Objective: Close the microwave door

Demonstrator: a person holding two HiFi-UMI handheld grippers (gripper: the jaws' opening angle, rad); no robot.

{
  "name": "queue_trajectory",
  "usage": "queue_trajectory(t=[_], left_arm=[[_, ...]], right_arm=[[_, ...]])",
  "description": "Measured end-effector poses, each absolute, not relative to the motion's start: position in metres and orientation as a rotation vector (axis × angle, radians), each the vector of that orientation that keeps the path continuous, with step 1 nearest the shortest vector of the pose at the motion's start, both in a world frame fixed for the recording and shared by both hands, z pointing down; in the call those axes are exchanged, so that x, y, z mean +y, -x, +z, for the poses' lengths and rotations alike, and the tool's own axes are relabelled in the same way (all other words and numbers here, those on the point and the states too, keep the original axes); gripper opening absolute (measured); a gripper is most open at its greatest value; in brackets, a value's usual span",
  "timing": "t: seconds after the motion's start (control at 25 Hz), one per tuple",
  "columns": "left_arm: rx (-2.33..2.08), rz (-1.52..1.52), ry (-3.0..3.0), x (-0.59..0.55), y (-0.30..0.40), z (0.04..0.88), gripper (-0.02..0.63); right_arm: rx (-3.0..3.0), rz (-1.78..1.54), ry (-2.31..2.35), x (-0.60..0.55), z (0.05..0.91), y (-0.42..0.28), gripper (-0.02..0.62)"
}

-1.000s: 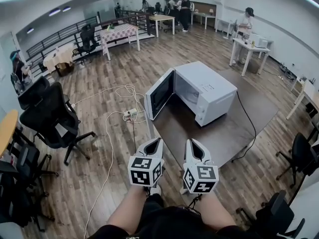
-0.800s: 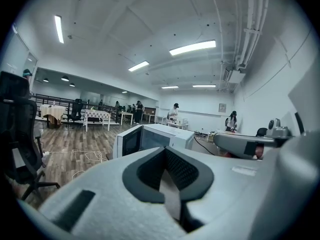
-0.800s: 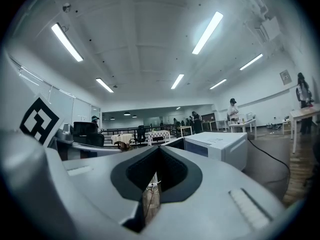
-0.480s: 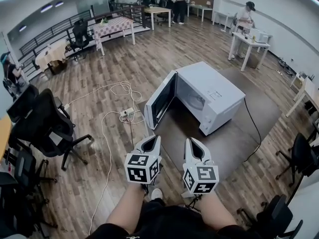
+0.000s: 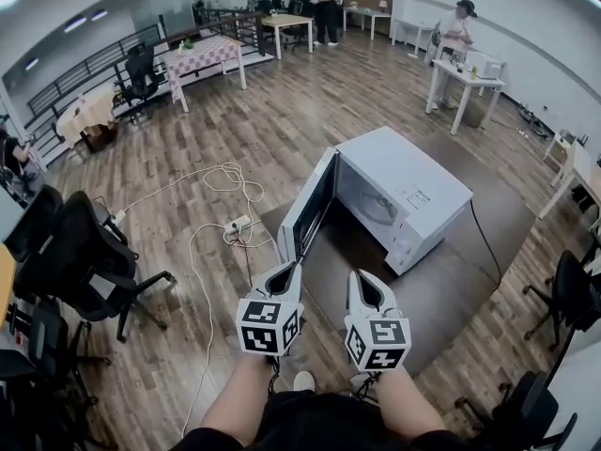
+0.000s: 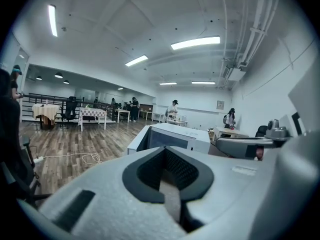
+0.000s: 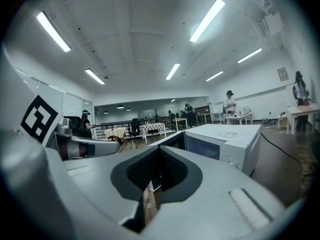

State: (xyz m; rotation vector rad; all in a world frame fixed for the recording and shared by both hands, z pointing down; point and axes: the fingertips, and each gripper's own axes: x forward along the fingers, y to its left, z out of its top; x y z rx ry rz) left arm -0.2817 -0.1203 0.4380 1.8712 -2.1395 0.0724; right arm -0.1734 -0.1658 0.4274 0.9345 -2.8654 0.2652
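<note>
Dark brown bench (image 5: 451, 271) fills more of the head view than it did a second ago, and its near edge now lies just ahead of both tools. The white microwave (image 5: 413, 181) on it also shows larger and lower in the view. The person has therefore closed in on the appliance from the near side. The microwave itself has not shifted on the bench.

The microwave door (image 5: 310, 205) is unchanged. It stands swung wide out at the microwave's left, pointing toward the near side, with the cavity exposed to its right. The task is therefore still at the approach stage, and no closing has begun. The next step is judged to be a push on the door's outer, left face, swinging it right and far until it latches.

Both forearms reach forward side by side from the bottom of the head view.

- Left hand-held gripper (image 5: 285, 271): jaws fully together, nothing between them. It points toward the door's near lower corner. Its tip is close to that corner, but contact cannot be confirmed; its own view shows the microwave still some way ahead.
- Right hand-held gripper (image 5: 361, 276): jaws likewise together and empty. It sits just beside the left one, over the near part of the bench, aimed at the open cavity.

Both tools point almost level, dipped slightly.
</note>
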Motion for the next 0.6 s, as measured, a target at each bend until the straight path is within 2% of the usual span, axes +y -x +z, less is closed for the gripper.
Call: queue_trajectory(t=[0.32, 0.6], left_arm=[[-2.115, 0.113, -1.922, -0.146, 0.326, 0.439, 0.009], [-2.144, 0.145, -1.956, -0.154, 0.357, 0.447, 0.009]], right_arm=[[-2.841, 0.199, -0.968, -0.187, 0.43, 0.216, 0.009], [-2.794, 0.201, -0.972, -0.191, 0.441, 0.225, 0.009]])
